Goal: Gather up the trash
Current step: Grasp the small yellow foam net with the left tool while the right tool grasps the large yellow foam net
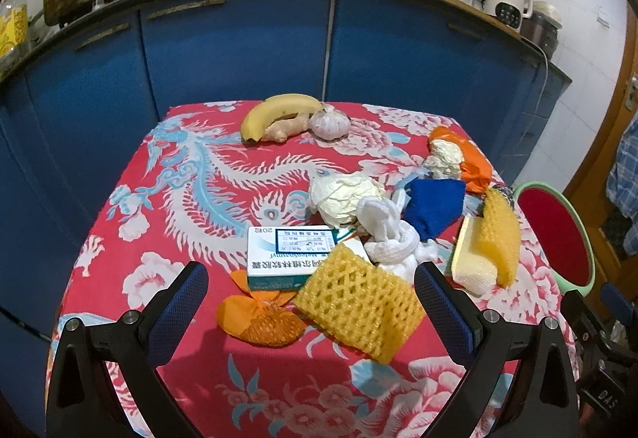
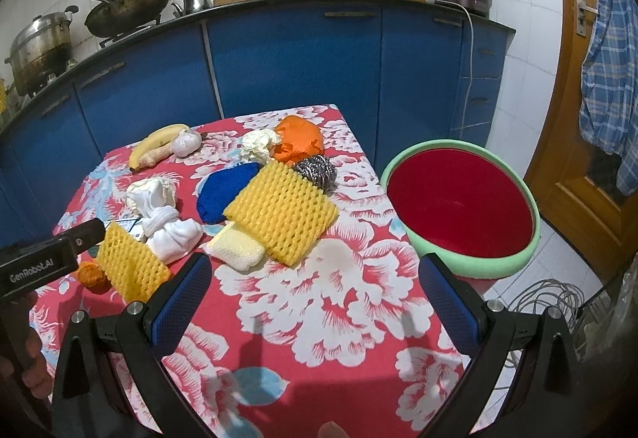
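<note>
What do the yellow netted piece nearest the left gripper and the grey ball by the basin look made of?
Yellow netted piece: apparently soft foam mesh, matte, with open diamond-shaped holes, like a fruit sleeve. Grey ball: probably a steel-wire scourer, shiny tangled strands.

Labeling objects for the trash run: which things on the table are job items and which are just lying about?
Job items:
yellow foam nets
orange mesh
medicine box
crumpled paper
white knotted rag
red basin, the likely bin

Lying about:
banana
ginger
garlic
steel scourer
</note>
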`<state>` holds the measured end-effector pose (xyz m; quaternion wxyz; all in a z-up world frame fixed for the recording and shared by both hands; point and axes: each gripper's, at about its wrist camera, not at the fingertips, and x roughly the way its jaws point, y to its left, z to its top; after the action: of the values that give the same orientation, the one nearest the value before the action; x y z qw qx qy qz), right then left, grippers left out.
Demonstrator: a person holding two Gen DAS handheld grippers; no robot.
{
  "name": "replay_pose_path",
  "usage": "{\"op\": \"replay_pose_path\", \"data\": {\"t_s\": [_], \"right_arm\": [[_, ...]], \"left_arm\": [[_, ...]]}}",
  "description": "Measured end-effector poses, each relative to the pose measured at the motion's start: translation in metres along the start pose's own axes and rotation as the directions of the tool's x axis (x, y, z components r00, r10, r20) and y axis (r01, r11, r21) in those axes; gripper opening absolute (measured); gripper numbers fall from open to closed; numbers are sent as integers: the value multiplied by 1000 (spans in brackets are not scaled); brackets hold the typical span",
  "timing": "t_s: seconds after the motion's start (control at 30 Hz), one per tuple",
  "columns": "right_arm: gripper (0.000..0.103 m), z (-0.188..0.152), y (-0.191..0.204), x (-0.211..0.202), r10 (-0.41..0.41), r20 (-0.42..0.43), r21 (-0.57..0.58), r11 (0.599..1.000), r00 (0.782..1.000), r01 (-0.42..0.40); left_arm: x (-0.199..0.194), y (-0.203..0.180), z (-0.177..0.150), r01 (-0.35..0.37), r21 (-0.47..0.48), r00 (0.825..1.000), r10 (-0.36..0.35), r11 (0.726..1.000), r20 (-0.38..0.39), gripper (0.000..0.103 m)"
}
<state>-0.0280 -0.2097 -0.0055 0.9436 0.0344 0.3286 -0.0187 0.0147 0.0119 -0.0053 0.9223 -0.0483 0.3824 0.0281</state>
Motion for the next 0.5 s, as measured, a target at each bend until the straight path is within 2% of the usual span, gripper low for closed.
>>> {"op": "replay_pose_path", "data": {"t_s": [0.5], "right_arm": [[102, 24, 2, 53, 62, -67, -5, 998, 996, -63]], "left_arm": [[27, -4, -5, 1, 13, 997, 0, 1000, -82, 103]]}}
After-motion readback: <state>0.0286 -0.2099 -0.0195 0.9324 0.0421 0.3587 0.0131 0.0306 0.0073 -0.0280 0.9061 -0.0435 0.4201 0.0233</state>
